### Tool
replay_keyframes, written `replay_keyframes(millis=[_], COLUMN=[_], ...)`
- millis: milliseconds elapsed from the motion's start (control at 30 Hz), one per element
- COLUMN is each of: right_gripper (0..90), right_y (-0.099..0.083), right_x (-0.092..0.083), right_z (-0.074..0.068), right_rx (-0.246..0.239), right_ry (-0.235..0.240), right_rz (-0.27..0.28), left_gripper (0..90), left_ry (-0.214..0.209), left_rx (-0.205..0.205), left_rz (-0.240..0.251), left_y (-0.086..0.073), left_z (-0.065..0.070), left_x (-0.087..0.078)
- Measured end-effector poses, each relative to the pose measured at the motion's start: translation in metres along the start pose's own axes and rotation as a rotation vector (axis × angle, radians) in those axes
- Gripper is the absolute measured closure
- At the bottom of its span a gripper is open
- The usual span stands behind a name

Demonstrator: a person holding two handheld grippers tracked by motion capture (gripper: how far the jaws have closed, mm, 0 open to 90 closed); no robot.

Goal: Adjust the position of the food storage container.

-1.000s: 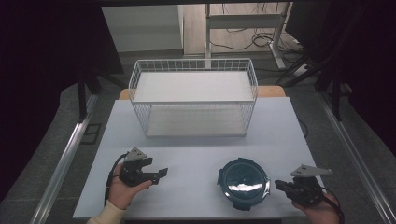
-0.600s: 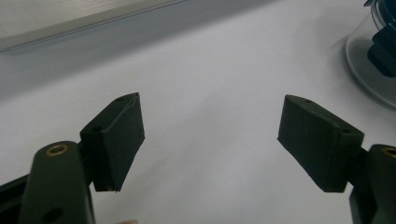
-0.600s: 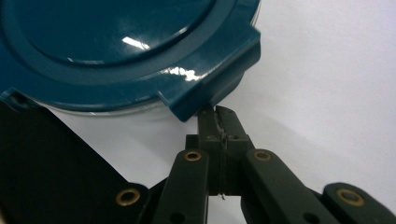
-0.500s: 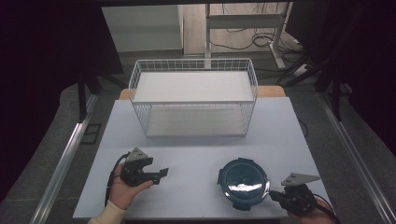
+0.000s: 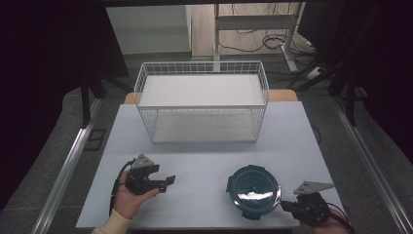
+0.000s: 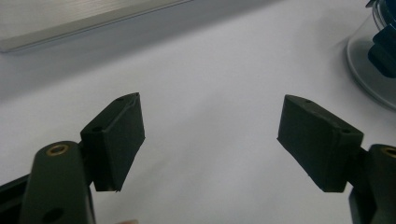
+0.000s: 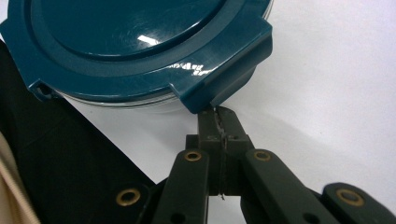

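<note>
A round clear container with a dark teal lid (image 5: 253, 190) stands on the white table (image 5: 204, 161) at the front right. My right gripper (image 5: 285, 205) lies just right of it, low at the table's front edge. In the right gripper view the jaws are pressed together, and my right gripper (image 7: 218, 119) has its tips right at the underside of a latch tab (image 7: 224, 74) on the lid (image 7: 130, 42). My left gripper (image 5: 170, 181) rests at the front left, pointing right. In its own view my left gripper (image 6: 210, 135) stands open over bare table, with the container (image 6: 373, 70) far off.
A white wire basket (image 5: 202, 107) stands at the back middle of the table, with nothing in it that I can see. Dark floor and metal rails run along both sides of the table. Dark fabric (image 7: 46, 154) lies at the left of the right gripper view.
The right gripper has shifted slightly down toward the table's front edge and left, bringing its tips to the lid's rim. The left gripper has not moved.
</note>
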State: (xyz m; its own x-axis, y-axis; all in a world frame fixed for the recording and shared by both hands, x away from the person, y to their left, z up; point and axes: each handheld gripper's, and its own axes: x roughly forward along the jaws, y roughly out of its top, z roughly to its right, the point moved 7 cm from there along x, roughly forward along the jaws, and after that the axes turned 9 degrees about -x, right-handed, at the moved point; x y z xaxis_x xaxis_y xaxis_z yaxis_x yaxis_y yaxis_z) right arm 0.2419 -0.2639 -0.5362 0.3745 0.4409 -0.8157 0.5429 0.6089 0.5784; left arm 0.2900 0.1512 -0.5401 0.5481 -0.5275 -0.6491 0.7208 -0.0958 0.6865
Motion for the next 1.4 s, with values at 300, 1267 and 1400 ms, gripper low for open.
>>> replay_keyframes(millis=[300,1267,1400], right_gripper=[89.7,89.7,89.7], right_y=[0.001,0.034,0.041], right_x=[0.001,0.026,0.031], right_z=[0.0,-0.012,-0.013], right_rx=[0.005,-0.014,-0.022], right_ry=[0.005,0.0,0.001], right_rz=[0.006,0.009,0.006], left_gripper=[22.5,22.5,22.6], left_ry=[0.0,0.0,0.001], left_rx=[0.002,-0.001,-0.005], left_rz=[-0.004,-0.006,-0.006], left_y=[0.0,-0.001,-0.001], left_z=[0.0,-0.001,-0.002], left_x=[0.001,0.001,0.001])
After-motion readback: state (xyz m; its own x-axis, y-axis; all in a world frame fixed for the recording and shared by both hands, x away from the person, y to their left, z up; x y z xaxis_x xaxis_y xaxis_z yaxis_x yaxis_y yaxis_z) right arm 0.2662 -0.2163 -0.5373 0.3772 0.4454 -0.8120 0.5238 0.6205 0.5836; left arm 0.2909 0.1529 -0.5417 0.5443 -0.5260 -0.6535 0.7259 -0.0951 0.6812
